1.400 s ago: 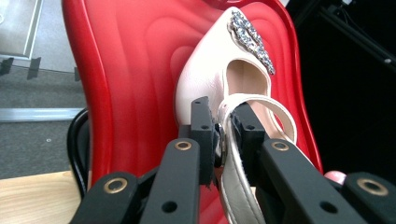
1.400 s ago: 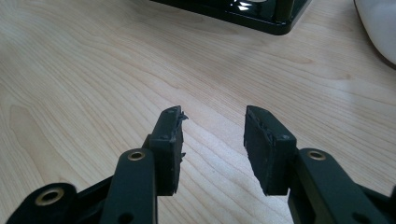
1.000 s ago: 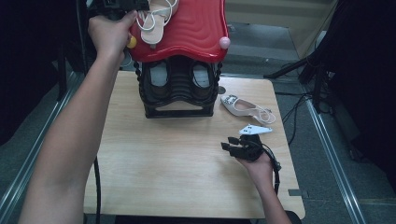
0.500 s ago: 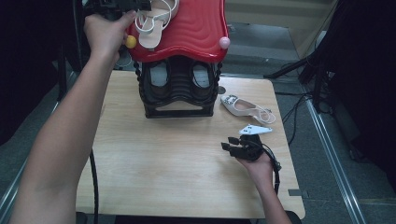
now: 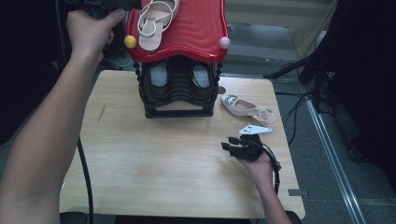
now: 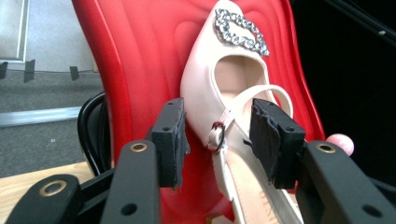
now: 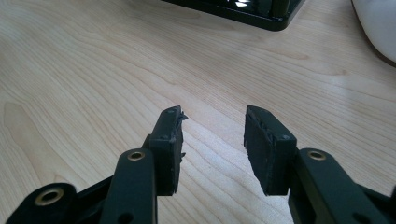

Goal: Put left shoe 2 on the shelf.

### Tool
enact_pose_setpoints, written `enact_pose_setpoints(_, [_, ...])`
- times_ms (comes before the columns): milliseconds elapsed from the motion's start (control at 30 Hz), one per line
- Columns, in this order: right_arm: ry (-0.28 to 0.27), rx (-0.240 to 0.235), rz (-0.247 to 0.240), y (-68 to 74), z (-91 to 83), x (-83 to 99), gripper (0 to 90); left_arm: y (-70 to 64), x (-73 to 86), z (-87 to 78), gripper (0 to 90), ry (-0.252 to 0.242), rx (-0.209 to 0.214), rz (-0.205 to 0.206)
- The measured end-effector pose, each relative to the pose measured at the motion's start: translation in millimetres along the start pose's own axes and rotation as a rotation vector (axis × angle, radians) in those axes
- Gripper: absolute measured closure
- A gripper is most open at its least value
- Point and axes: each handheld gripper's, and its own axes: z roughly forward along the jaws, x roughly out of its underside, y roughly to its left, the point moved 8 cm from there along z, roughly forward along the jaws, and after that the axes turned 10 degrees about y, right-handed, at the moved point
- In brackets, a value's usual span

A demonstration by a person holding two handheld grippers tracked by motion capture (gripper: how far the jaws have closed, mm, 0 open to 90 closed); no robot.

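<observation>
A cream strapped shoe (image 5: 156, 18) with a rhinestone buckle lies on the red wavy top (image 5: 198, 28) of a black shoe rack (image 5: 177, 109). My left gripper (image 5: 134, 5) is at the shoe's heel end, held up at the rack's top left. In the left gripper view my left gripper (image 6: 219, 140) is open, its pads either side of the shoe (image 6: 224, 70) at the strap, over the red top (image 6: 140, 60). My right gripper (image 5: 229, 143) rests low over the table's right side. It (image 7: 212, 140) is open with only bare wood between the pads.
A matching cream shoe (image 5: 243, 106) lies on the wooden table (image 5: 140, 158) right of the rack, its edge (image 7: 378, 23) in the right gripper view. Dark shoes (image 5: 159, 77) sit inside the rack. A yellow knob (image 5: 130, 41) and a pink knob (image 5: 224, 42) mark the red top's front corners.
My left hand and gripper have drawn back a little to the left from the shoe on the red top. The right gripper has stayed put.
</observation>
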Motion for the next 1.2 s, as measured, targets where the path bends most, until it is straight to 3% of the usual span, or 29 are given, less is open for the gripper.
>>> enact_pose_setpoints(100, [-0.007, 0.001, -0.005, -0.6, -0.8, -0.6, 58.3, 2.9, 6.7, -5.2, 54.3, 0.004, -0.012, 0.027])
enact_pose_setpoints(333, [-0.015, 0.001, 0.002, -1.7, -2.1, -1.7, 58.3, 13.9, 18.2, -16.2, 53.6, 0.013, -0.007, 0.036])
enact_pose_setpoints(667, [-0.014, -0.004, -0.005, -0.4, -0.7, -2.7, 58.3, 42.7, 42.8, -25.3, 54.6, 0.015, -0.015, 0.000])
enact_pose_setpoints(1000, [-0.023, -0.014, -0.012, -1.2, 1.4, -10.9, 58.3, 65.1, 77.5, -19.3, 54.3, 0.039, -0.045, -0.015])
enact_pose_setpoints(1200, [-0.028, -0.027, -0.024, -0.6, 4.8, -16.0, 58.3, 72.5, 105.1, -7.1, 53.9, 0.060, -0.030, -0.019])
